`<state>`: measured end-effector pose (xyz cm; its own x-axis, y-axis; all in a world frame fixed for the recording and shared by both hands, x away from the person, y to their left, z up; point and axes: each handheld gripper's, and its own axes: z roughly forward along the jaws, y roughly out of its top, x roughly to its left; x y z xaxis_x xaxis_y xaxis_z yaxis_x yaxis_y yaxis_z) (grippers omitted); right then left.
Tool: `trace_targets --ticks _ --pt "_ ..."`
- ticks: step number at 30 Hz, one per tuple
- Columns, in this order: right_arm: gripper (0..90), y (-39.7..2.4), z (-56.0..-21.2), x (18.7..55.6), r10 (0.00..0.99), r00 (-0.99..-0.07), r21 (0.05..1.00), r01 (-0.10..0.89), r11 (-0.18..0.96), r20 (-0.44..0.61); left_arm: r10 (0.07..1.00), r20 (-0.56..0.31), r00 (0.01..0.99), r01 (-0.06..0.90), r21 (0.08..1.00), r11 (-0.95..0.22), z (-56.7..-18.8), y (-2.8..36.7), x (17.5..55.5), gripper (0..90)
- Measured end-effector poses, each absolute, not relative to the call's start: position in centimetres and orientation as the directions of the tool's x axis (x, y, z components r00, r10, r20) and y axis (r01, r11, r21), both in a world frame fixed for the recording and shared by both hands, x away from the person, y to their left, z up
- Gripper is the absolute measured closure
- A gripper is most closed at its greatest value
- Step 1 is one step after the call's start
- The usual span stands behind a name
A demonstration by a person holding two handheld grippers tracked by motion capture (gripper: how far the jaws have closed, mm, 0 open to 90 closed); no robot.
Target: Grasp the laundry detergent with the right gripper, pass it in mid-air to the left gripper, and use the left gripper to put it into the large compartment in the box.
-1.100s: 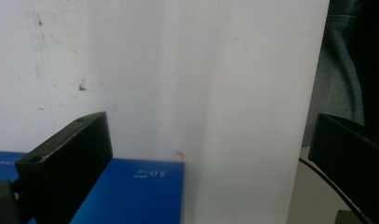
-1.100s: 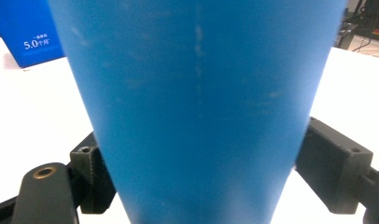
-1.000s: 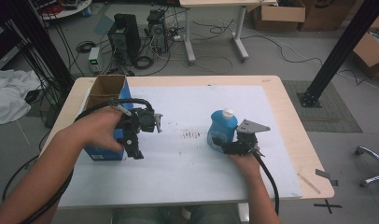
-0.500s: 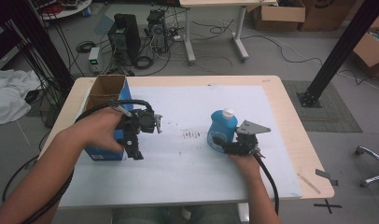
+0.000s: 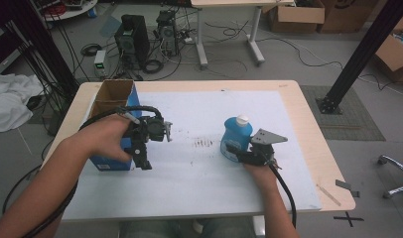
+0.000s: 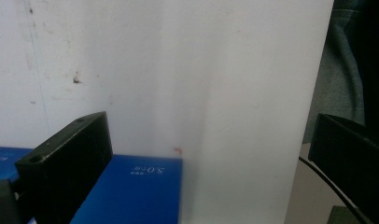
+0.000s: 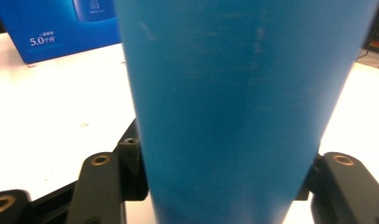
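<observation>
On the bench: a white sheet (image 5: 189,178) covers most of the bench (image 5: 308,129), with a small brown stain (image 5: 203,143) near its middle.
Blue bottle: the blue bottle (image 5: 235,139) with a white cap stands upright right of the middle, well apart from the box.
Right gripper: the right gripper (image 5: 234,150), held by the right hand (image 5: 259,171) at the near right, has its fingers (image 7: 131,163) clamped on the bottle's lower body, one on each side.
Blue box: the blue box (image 5: 112,124) stands open-topped at the left of the bench.
Left gripper: the left gripper (image 5: 142,157), held by the left hand (image 5: 107,136), hangs just beside the box's near right corner, pointing down at the sheet.
Left fingers: wide apart with nothing between them; the box edge (image 6: 131,191) lies beneath.
</observation>
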<state>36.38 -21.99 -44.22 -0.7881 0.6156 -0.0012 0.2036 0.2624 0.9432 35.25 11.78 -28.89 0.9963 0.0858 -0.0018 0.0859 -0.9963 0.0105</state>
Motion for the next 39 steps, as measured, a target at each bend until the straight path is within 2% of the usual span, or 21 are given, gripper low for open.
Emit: trace_targets --ticks 10,19,28,39 --pt "43.9 -22.0 -43.8 36.4 0.603 -0.798 0.934 0.221 0.281 0.008 0.077 -0.004 0.997 0.077 0.018 -0.997 -28.9 11.3 35.2 0.1" --pt "44.1 -21.8 -41.6 35.7 0.531 -0.847 0.930 0.186 0.316 -0.011 0.076 -0.001 0.997 0.076 0.017 -0.997 -28.2 10.8 35.4 0.1" --pt "44.2 -19.6 -38.5 34.6 0.346 -0.937 0.921 0.097 0.377 -0.043 0.063 0.008 0.998 0.063 0.017 -0.998 -26.8 10.1 35.5 0.1" --pt "44.4 -14.6 -38.9 33.6 0.165 -0.986 0.913 0.039 0.407 -0.031 0.046 0.019 0.999 0.046 0.005 -0.999 -26.1 8.7 35.4 0.1"
